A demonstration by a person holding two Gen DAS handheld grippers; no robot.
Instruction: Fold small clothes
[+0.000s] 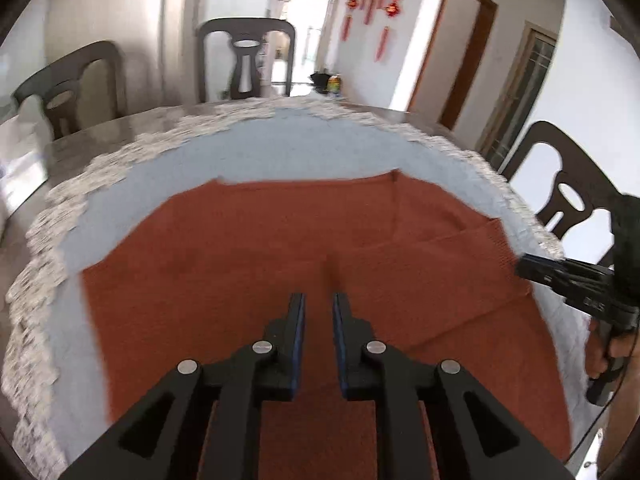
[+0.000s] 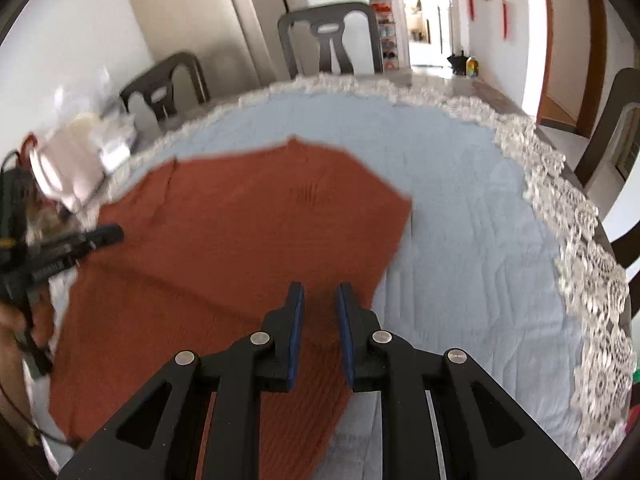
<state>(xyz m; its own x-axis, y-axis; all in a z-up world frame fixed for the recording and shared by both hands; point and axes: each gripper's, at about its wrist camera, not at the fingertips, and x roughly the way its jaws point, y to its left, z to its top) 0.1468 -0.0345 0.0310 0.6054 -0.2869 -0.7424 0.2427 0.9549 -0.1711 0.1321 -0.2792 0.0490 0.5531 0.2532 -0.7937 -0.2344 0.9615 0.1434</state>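
Left wrist view shows the rust knitted garment [image 1: 248, 248] flat on the blue cloth [image 1: 180, 160], soft, light and limp, best pinched at an edge or corner, while left gripper [image 1: 319, 304] and right gripper [image 2: 320, 294] hover slightly parted, holding nothing.

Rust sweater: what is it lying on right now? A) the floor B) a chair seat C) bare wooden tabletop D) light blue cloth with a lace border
D: the rust sweater lies spread on the light blue cloth, whose white lace border runs along the table's edge in both wrist views.
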